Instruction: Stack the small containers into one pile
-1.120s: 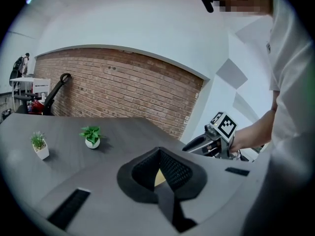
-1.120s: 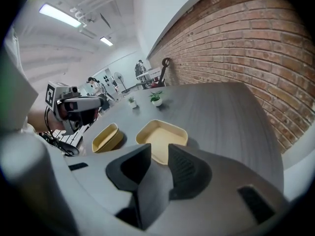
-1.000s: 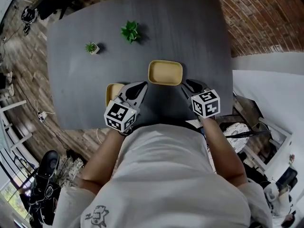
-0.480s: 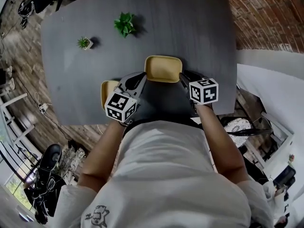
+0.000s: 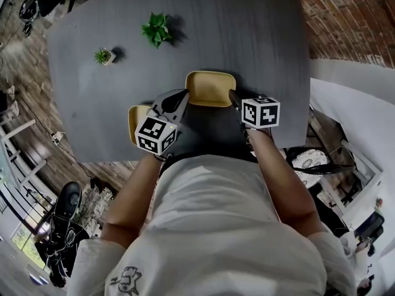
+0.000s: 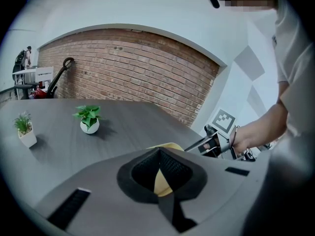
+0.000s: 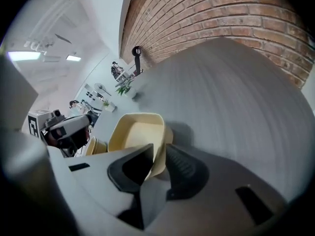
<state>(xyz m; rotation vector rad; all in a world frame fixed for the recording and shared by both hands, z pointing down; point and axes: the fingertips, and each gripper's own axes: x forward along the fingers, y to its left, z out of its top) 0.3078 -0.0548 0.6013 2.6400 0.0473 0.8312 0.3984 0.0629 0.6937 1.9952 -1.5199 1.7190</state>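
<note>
A larger yellow container (image 5: 210, 86) (image 7: 138, 132) sits open side up near the table's front edge. My right gripper (image 5: 232, 95) (image 7: 156, 154) is at its right end, and its jaws have just been closing with the container's rim and wall between them, filling the gap. My left gripper (image 5: 179, 97) (image 6: 158, 154) points at the container's left end, tips together, holding nothing. It hangs over a smaller yellow container (image 5: 134, 117) (image 7: 93, 145) and hides most of it. The larger container (image 6: 167, 146) shows just past the left tips.
The dark grey table (image 5: 247, 36) carries two small potted plants at the far left, a leafy one (image 5: 155, 29) (image 6: 88, 118) and a smaller one in a square pot (image 5: 103, 55) (image 6: 24, 129). A brick wall runs along the table's right side.
Both grippers have come down and in toward the larger container. The right one has rolled and its tips now sit at the container's right rim. The containers have not moved.
</note>
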